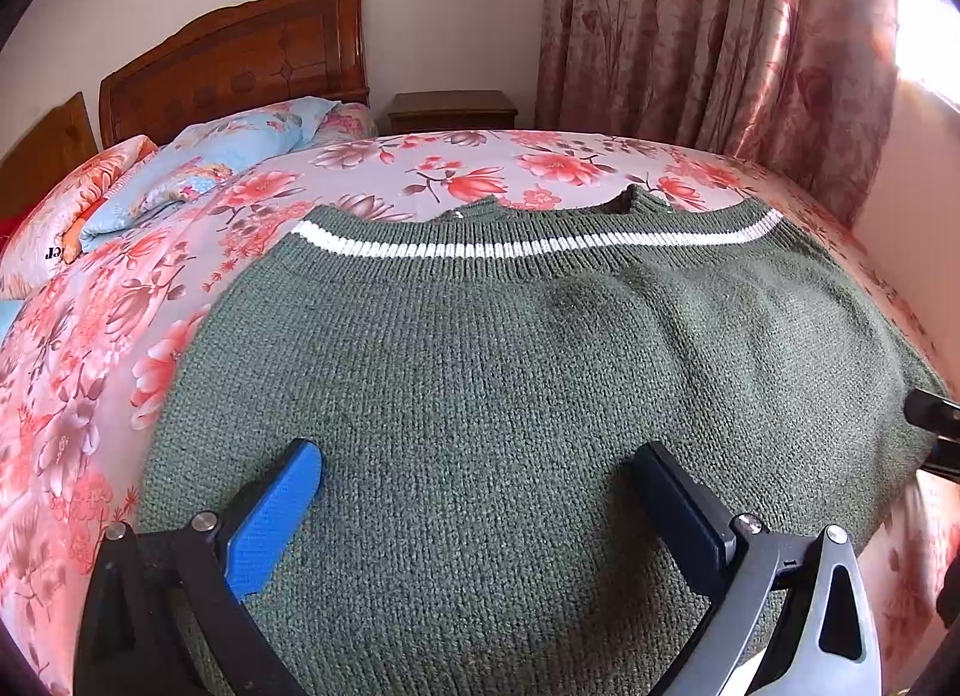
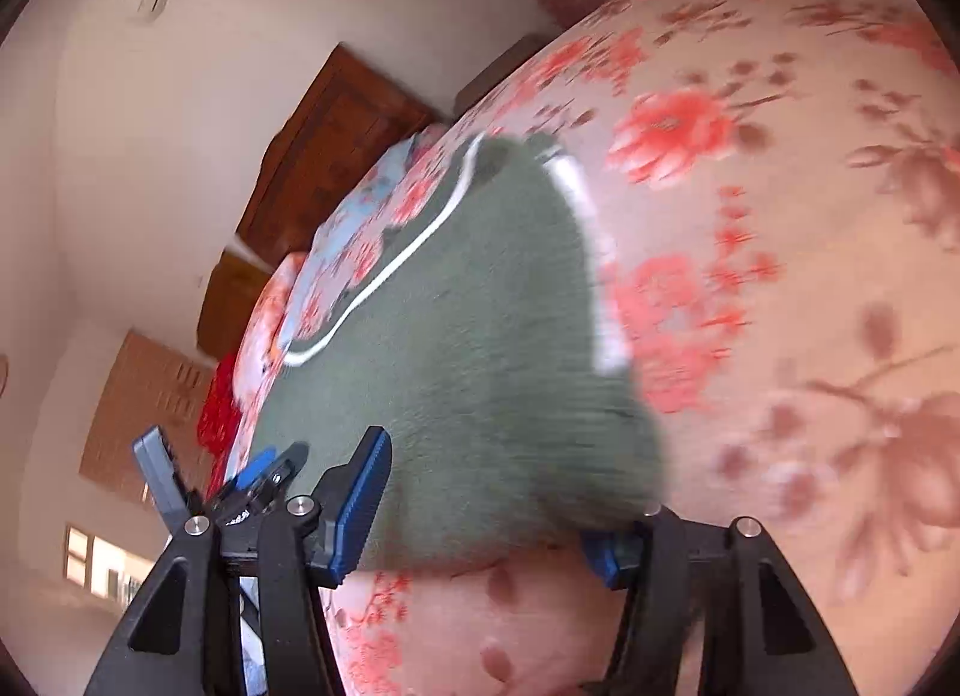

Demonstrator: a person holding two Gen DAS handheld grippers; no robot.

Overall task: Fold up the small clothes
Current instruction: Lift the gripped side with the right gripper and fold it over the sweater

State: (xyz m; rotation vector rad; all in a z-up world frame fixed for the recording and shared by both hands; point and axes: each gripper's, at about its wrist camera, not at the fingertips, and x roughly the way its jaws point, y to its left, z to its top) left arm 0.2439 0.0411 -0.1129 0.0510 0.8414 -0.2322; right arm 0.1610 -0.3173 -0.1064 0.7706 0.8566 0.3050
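Your green sweater lies flat on the bed, its white-striped hem at twelve o'clock in the left view. Your left hand-held gripper hovers wide open over the knit, holding nothing. Your right hand-held gripper stands open around the near edge. The knit looks soft, floppy and stretchy; pinch both layers at a corner.

The left wrist view sits low and close over the green sweater, level, facing the headboard at 11 o'clock. The right wrist view is rolled sideways and blurred, near the sweater's edge. Both share sweater, bed and headboard.
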